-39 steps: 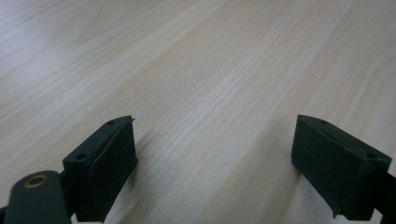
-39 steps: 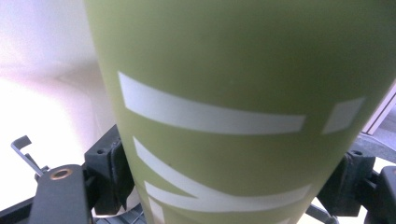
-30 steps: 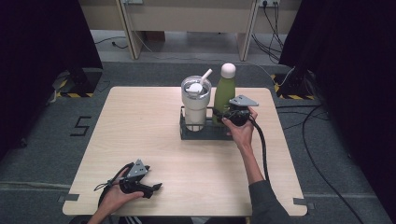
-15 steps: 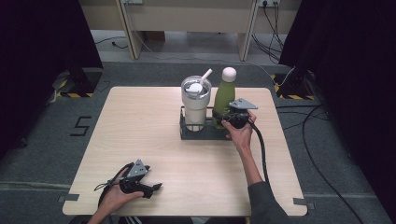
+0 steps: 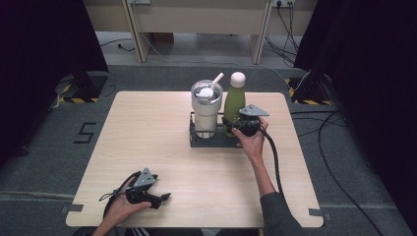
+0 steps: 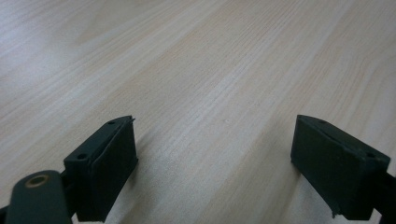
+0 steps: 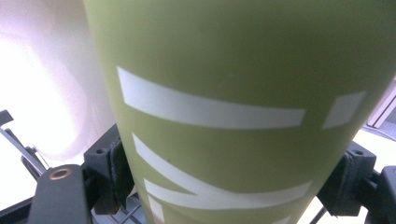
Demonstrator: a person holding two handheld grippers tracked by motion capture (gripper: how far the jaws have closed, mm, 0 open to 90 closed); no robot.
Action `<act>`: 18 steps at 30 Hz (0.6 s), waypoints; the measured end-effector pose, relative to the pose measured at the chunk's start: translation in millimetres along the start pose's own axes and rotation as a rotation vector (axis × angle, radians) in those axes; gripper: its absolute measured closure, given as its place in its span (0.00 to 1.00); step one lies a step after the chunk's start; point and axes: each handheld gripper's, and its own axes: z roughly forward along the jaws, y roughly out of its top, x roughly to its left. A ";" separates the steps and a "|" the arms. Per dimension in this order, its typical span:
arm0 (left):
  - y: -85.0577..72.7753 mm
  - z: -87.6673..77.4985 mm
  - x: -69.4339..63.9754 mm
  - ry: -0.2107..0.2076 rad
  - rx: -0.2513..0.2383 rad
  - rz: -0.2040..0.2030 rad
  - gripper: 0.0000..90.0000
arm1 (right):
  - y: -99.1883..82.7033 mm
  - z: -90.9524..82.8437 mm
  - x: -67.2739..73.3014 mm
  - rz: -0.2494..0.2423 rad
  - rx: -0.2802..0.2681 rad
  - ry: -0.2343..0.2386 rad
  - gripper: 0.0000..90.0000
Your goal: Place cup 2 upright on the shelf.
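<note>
The right hand-held gripper [image 5: 235, 124] is clamped on the green bottle [image 5: 234, 102], one jaw against each side of its lower body in the right gripper view. The bottle stands upright in a black rack [image 5: 196, 141], just beside a white tumbler [image 5: 206, 109] with a straw. Well apart, the left hand-held gripper [image 5: 166, 196] rests near the desk [image 5: 147, 128] edge, its jaws spread apart over bare wood.
</note>
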 end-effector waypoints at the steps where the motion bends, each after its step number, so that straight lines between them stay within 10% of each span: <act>1: 0.0 0.0 0.0 -0.001 -0.001 0.000 0.15 | 0.1 -0.3 0.1 0.003 0.005 0.004 0.23; 18: 0.0 0.0 0.0 -0.001 -0.001 -0.001 0.15 | 1.0 -5.0 -4.8 0.052 -0.014 0.033 0.16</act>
